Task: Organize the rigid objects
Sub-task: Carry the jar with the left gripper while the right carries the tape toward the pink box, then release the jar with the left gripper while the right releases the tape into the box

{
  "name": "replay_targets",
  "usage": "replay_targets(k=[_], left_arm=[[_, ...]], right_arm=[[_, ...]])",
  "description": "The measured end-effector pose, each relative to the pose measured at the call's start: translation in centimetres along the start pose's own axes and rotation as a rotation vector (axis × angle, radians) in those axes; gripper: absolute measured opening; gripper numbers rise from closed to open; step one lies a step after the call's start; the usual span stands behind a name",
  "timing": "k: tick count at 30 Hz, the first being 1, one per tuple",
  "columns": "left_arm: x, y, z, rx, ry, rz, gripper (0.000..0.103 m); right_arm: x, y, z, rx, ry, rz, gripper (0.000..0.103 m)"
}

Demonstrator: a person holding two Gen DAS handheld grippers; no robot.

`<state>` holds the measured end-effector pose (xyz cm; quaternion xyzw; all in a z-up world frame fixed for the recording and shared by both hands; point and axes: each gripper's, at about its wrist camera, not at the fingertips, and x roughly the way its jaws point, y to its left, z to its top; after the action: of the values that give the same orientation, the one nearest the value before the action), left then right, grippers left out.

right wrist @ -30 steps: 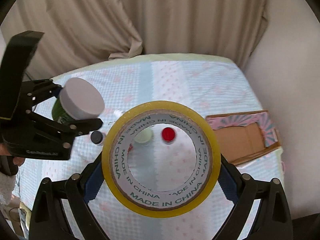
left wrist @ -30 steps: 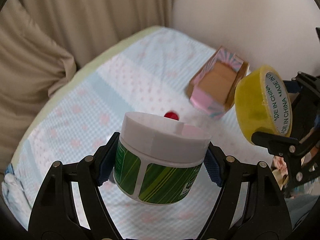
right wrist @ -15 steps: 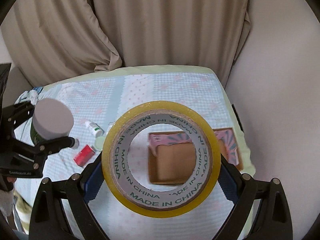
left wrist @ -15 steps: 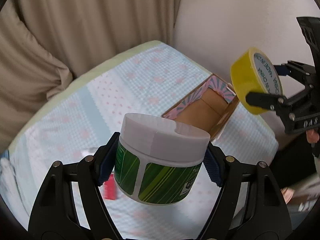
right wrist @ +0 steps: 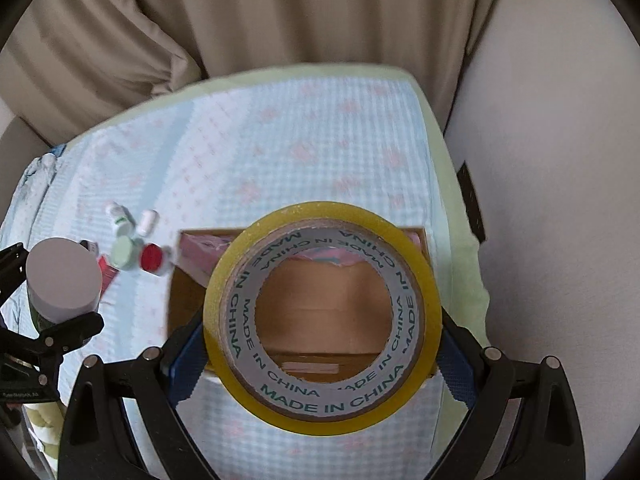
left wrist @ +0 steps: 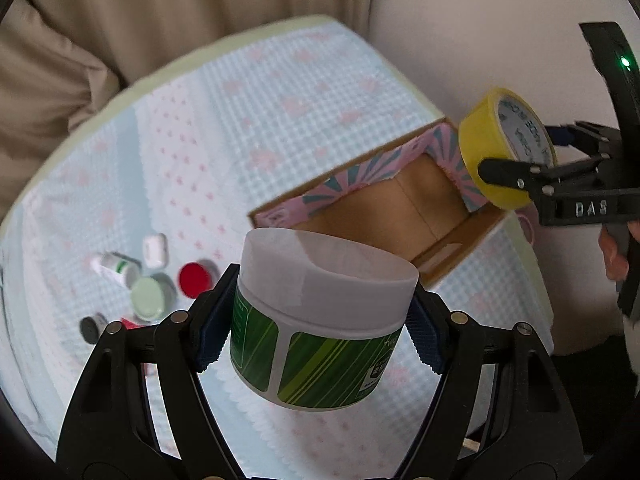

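Observation:
My left gripper (left wrist: 320,324) is shut on a green jar with a white lid (left wrist: 320,320) and holds it in the air above the bed, just short of the near side of an open cardboard box (left wrist: 384,216) with pink patterned flaps. My right gripper (right wrist: 322,348) is shut on a yellow tape roll (right wrist: 322,316) and holds it directly above the box (right wrist: 320,312), whose empty brown bottom shows through the roll's hole. The tape roll (left wrist: 504,152) and right gripper also show in the left wrist view. The jar (right wrist: 62,280) shows at the left of the right wrist view.
Several small items lie grouped on the blue-and-pink bedspread (left wrist: 248,92) left of the box: a red cap (left wrist: 195,280), a pale green lid (left wrist: 148,298), a white bottle (left wrist: 114,268), a dark cap (left wrist: 90,328). Beige curtains (right wrist: 240,12) and a white wall (right wrist: 560,160) border the bed.
Both grippers have risen and moved right toward the box. The tape roll now hangs right over the open box, and the jar is nearer the box's near side.

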<state>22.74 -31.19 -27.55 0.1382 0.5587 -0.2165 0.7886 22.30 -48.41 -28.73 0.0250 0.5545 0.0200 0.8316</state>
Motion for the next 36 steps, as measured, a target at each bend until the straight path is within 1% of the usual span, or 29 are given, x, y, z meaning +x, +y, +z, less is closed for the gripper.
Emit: replay_targets(k=[3, 5, 8, 12, 15, 18, 21, 24, 28, 29, 30, 31, 32, 33, 34, 35, 36], left_arm=[[3.9, -1.3, 1.1, 0.002, 0.049, 0.013, 0.072], [6.2, -1.9, 1.7, -0.002, 0.080, 0.004, 0.072], [9.9, -2.5, 2.2, 0.005, 0.128, -0.013, 0.072], [14.8, -3.6, 2.2, 0.048, 0.187, -0.021, 0.071], [17.6, -3.9, 1.9, 0.048, 0.231, -0.038, 0.071], [19.4, -4.0, 1.8, 0.042, 0.277, -0.056, 0.071], [20.3, -4.1, 1.9, 0.056, 0.297, -0.048, 0.071], [20.7, -4.0, 2.4, 0.069, 0.298, -0.045, 0.071], [20.9, -4.3, 3.3, 0.120, 0.303, -0.017, 0.072], [20.6, -4.4, 3.4, 0.134, 0.295, -0.005, 0.074], [20.0, -4.5, 3.6, 0.146, 0.266, 0.024, 0.095], [19.4, -4.4, 3.9, 0.147, 0.241, 0.058, 0.102], [18.9, -4.2, 4.0, 0.140, 0.217, 0.068, 0.103], [18.4, -4.2, 4.3, 0.125, 0.210, 0.057, 0.103], [18.1, -4.0, 4.5, 0.106, 0.217, 0.031, 0.103], [18.0, -3.8, 4.5, 0.094, 0.220, 0.021, 0.103], [17.7, -3.8, 4.6, 0.089, 0.214, 0.028, 0.103]], right_arm=[[3.2, -1.4, -0.3, 0.006, 0.050, -0.004, 0.096], [5.2, -2.1, -0.6, -0.001, 0.078, -0.012, 0.096], [8.2, -2.8, -0.8, -0.039, 0.113, -0.003, 0.096], [10.8, -3.2, -1.8, -0.075, 0.131, -0.015, 0.096], [12.3, -3.4, -2.3, -0.117, 0.134, -0.015, 0.096], [13.3, -3.2, -2.7, -0.167, 0.132, -0.011, 0.096], [13.9, -3.1, -2.9, -0.197, 0.136, -0.009, 0.096], [14.3, -2.7, -3.2, -0.248, 0.129, -0.001, 0.096], [14.5, -2.4, -3.2, -0.294, 0.104, 0.008, 0.097], [14.7, -2.5, -3.3, -0.299, 0.110, 0.014, 0.097], [14.8, -2.6, -3.3, -0.304, 0.130, 0.023, 0.098], [15.0, -2.7, -3.4, -0.307, 0.162, 0.038, 0.103], [15.0, -2.9, -3.4, -0.311, 0.164, 0.051, 0.103], [14.5, -3.0, -3.5, -0.313, 0.137, 0.060, 0.103], [14.0, -3.2, -3.6, -0.312, 0.104, 0.066, 0.103], [13.5, -3.4, -3.8, -0.308, 0.079, 0.061, 0.103], [13.3, -3.5, -3.9, -0.304, 0.077, 0.051, 0.103]])
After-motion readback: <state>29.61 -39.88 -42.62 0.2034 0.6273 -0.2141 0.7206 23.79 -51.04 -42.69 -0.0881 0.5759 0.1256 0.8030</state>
